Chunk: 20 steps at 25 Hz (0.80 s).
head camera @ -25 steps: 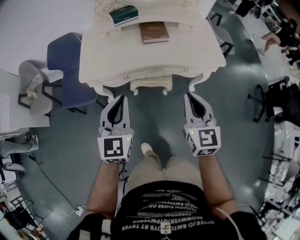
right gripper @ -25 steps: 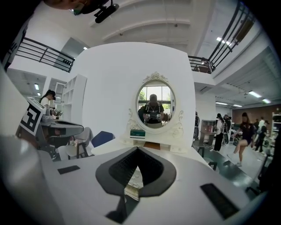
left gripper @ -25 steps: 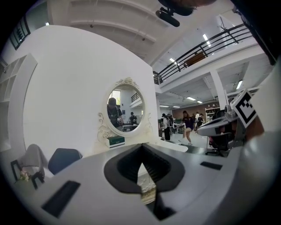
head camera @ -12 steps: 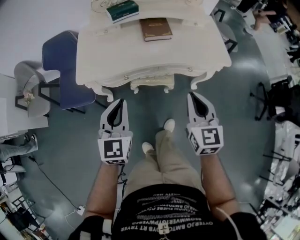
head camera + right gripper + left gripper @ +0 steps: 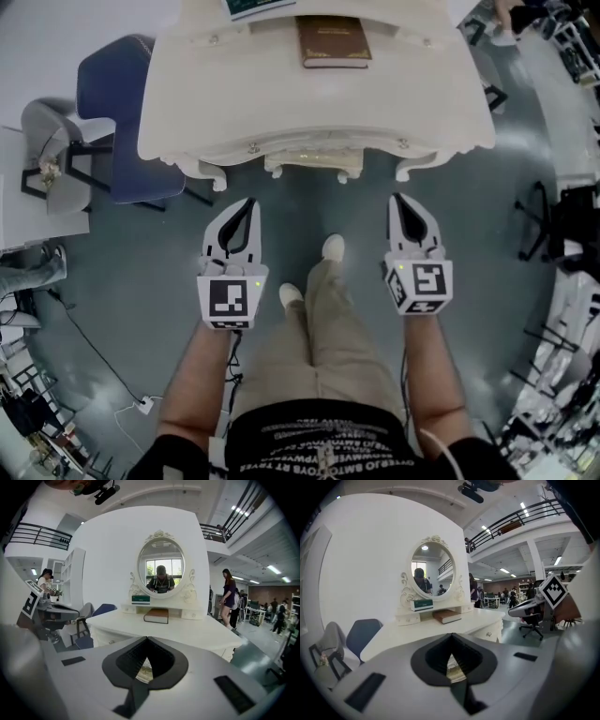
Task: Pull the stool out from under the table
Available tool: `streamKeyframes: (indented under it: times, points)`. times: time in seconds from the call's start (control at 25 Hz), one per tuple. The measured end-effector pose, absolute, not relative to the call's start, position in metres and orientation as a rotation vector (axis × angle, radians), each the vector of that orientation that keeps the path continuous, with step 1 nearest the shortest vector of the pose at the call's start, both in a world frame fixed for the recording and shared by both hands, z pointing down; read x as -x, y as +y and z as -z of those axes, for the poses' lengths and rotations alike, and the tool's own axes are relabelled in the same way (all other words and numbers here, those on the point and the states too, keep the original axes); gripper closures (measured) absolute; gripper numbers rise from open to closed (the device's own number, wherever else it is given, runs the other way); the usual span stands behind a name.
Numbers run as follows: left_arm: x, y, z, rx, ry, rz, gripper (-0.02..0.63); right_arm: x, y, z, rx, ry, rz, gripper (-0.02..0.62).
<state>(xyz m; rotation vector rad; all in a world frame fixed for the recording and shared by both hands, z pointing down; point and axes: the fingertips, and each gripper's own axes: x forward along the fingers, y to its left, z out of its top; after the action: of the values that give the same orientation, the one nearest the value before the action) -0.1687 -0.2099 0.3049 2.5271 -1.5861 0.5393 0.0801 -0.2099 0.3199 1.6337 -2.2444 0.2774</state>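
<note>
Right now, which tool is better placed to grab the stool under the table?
Left, marginally. The left tool is nearer the stool showing under the table; the right tool points toward the table leg. Both are shut and empty, so either must open first.

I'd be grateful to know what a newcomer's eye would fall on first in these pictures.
The ornate white dressing table fills the top of the head view, a brown book lying on it and an oval mirror standing at its back. Nearer the person, the left gripper and right gripper, both shut and empty, point at the table, short of the stool tucked under its front edge.
</note>
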Motion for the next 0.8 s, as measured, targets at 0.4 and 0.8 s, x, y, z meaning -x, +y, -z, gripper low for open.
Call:
streamKeyframes:
  times: [0.4,0.8]
  points:
    - [0.15,-0.241,-0.405,-2.447,-1.564,-0.613,0.603,-0.1,-0.246,-0.416,-1.577,-2.207,-0.355,0.594]
    - [0.134,-0.267,-0.486,-2.397,-1.533,-0.636,0.603,-0.112,-0.274,-0.487,-1.507,-2.19,-0.36,0.594]
